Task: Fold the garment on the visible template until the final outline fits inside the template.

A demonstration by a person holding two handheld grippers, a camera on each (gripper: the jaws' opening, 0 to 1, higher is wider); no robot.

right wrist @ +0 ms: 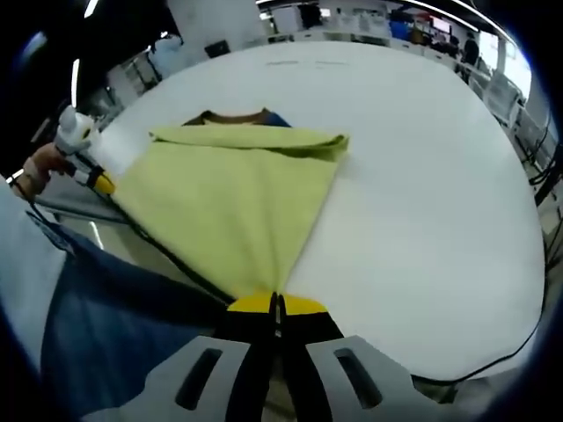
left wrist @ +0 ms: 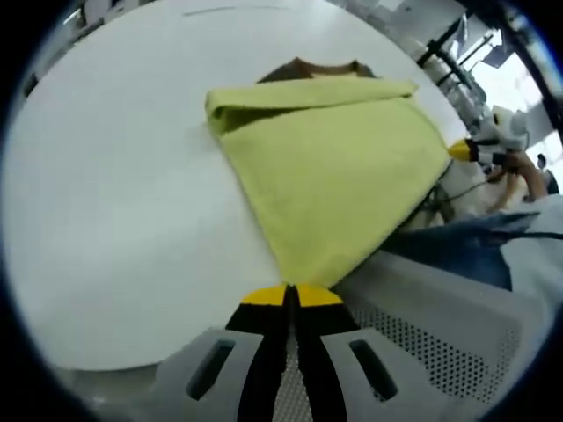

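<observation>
So the yellow-green garment (left wrist: 339, 176) is lying on the white table (left wrist: 114, 220), stretched out to the table's near edge, with its far end folded over into a thick band. Left tool (left wrist: 291, 295) is pinched on one near corner, right tool (right wrist: 276, 303) pinched on the other. A brown collar (right wrist: 233, 116) peeks out behind the fold.

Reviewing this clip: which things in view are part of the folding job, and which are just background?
Job:
yellow-green garment, with a brown collar edge
white table
left claw, shut on the garment
right claw, shut on the garment

Background:
black cable
workbenches behind
</observation>
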